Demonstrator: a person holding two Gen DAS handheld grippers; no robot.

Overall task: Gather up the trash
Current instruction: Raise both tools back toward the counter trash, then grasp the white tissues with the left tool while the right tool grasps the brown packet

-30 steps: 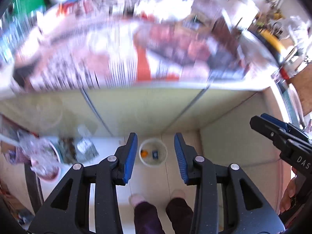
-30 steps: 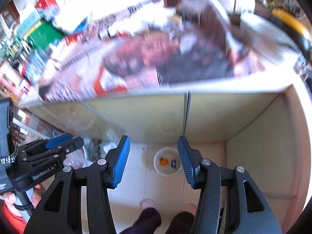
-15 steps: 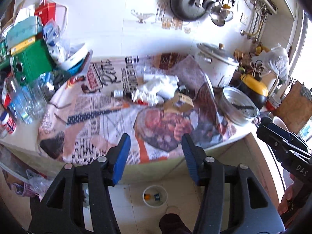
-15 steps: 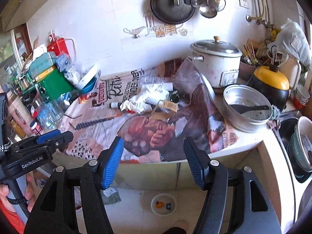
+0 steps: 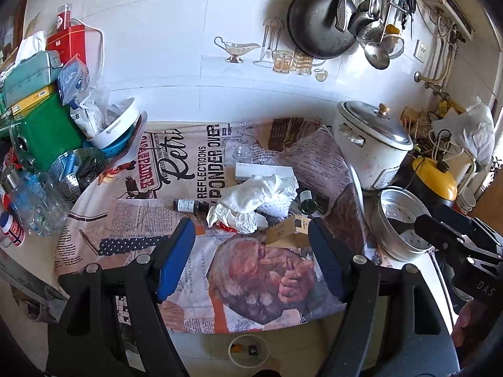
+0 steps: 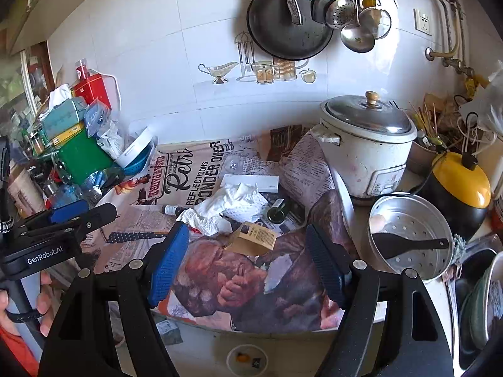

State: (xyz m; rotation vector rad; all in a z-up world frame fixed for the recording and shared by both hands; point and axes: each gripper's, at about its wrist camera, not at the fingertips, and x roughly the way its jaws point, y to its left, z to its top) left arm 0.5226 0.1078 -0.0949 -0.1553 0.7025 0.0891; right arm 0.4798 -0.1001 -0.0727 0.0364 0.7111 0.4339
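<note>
Trash lies on the newspaper-covered counter [image 5: 151,220]: a crumpled white tissue [image 5: 257,198] [image 6: 229,207], a small brown bottle [image 5: 188,204] [image 6: 173,210], a green bottle [image 5: 308,204] [image 6: 278,212], a brown cardboard box [image 5: 286,231] [image 6: 253,238] and a flat white box [image 5: 261,171] [image 6: 251,182]. A white bin [image 5: 248,350] [image 6: 246,358] stands on the floor below the counter edge. My left gripper [image 5: 250,229] hovers in front of the pile, its jaws opening with nothing between them. My right gripper [image 6: 246,229] hovers likewise, its jaws opening and empty.
A white rice cooker [image 6: 364,150], a perforated metal pot [image 6: 408,235] with a black spatula and a yellow kettle [image 6: 459,185] crowd the right. A green box [image 5: 44,132], plastic bottles [image 5: 41,204] and a colander fill the left. Pans hang on the wall; a sink [image 6: 478,270] lies far right.
Both grippers rose from looking at the floor bin below the counter to looking over the countertop. Both pairs of jaws spread wider.
</note>
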